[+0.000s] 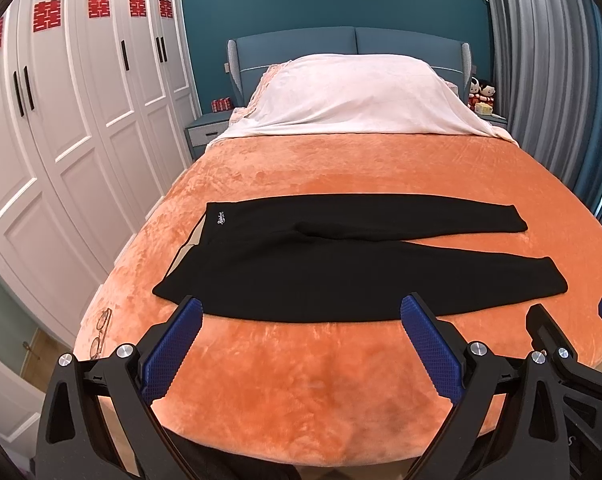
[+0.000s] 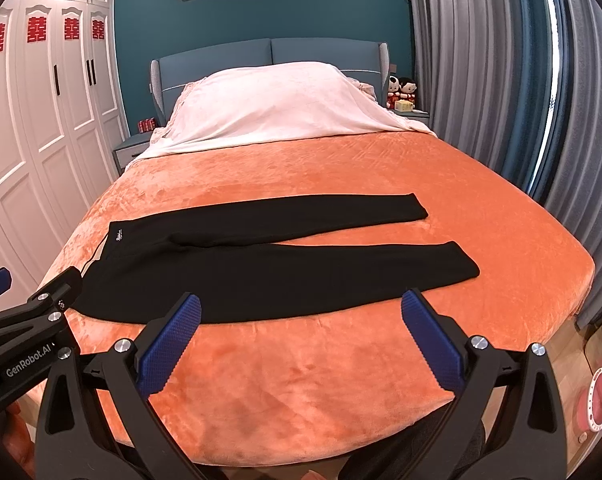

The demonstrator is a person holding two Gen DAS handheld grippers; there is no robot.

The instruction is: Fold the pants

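Black pants [image 1: 341, 264] lie flat and unfolded across an orange blanket [image 1: 301, 380] on a bed, waistband to the left, legs stretching right. The left gripper [image 1: 301, 312] and right gripper [image 2: 301, 312] hover at the near edge, jaws spread wide and empty; by all appearances, no fold has been made yet.

A bed [image 1: 341, 380] covered by a plush orange blanket [image 2: 301, 380] carries black pants [image 1: 341, 264] laid flat across it, waistband left, both legs stretched right. A pale pink cover [image 1: 353, 96] drapes the head end. Eyeglasses [image 1: 101, 332] rest at the blanket's left edge.
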